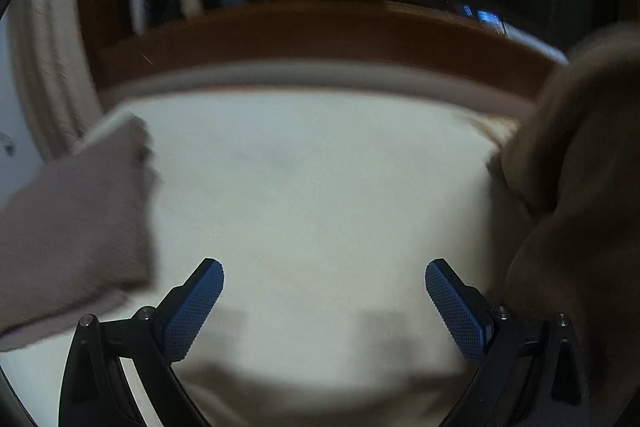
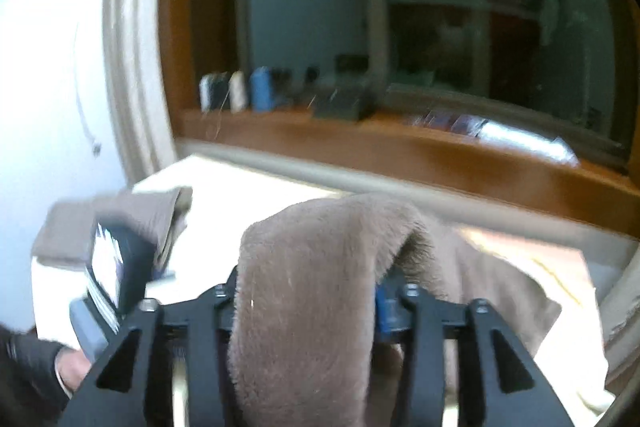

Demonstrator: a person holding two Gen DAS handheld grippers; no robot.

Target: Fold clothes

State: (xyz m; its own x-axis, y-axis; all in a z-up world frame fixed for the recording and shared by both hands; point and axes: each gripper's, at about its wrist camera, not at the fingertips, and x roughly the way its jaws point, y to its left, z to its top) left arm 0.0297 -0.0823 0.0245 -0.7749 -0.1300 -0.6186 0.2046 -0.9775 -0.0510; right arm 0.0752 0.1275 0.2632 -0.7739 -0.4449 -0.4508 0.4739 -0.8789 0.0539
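A brown fleece garment (image 2: 320,267) bulges up between the fingers of my right gripper (image 2: 304,291), filling the gap and hiding the fingertips. Only one blue pad (image 2: 384,307) shows at its right side. The jaws stand shut on this thick bunch. In the left wrist view the same garment (image 1: 580,155) hangs raised at the right edge. My left gripper (image 1: 324,267) hovers wide open over the white table top (image 1: 320,187), nothing between its blue pads. A folded grey-brown cloth (image 1: 80,227) lies to its left, also seen as the folded cloth (image 2: 120,215).
A wooden window sill (image 2: 400,151) runs along the table's far edge, with thread spools (image 2: 240,91) and small items on it. A white wall (image 2: 48,87) is at the left. The left gripper's body (image 2: 116,267) and a hand (image 2: 68,367) show at lower left.
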